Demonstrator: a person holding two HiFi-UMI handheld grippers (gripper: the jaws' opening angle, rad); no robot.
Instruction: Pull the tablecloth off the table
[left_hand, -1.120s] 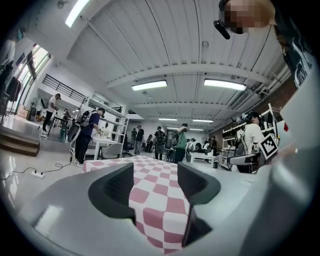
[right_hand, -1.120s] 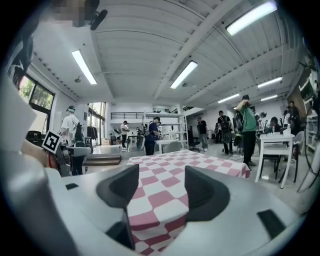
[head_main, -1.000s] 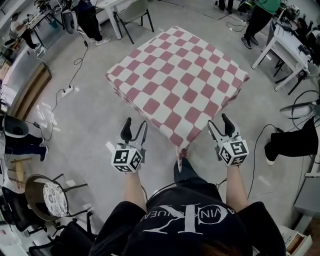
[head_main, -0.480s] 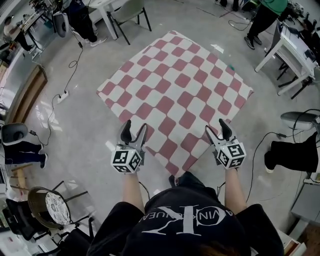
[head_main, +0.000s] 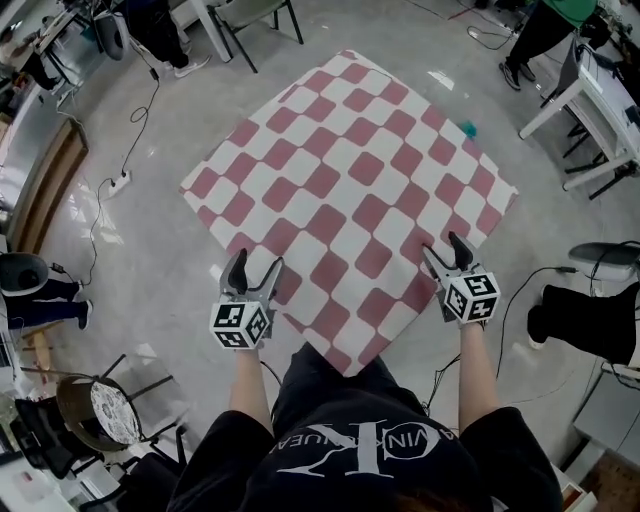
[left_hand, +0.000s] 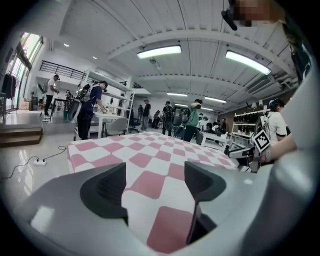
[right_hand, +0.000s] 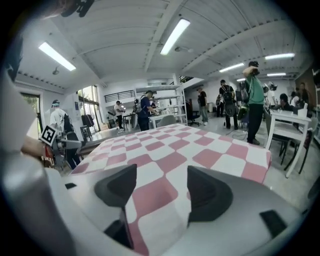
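Head view: floor (head_main: 150, 265) surrounds the tablecloth (head_main: 345, 190) edges.

In the head view both my bare forearms reach up from the lower part of the frame, almost parallel. The left claw (head_main: 256, 264) is at lower left of the centre. The right claw (head_main: 444, 248) is at the right of the centre, a little higher. Both point forward and slightly down. The jaws of both claws have just been opening and now stand apart. The edge of the tablecloth (head_main: 340, 180) lies between them, and the pads do not press on it.
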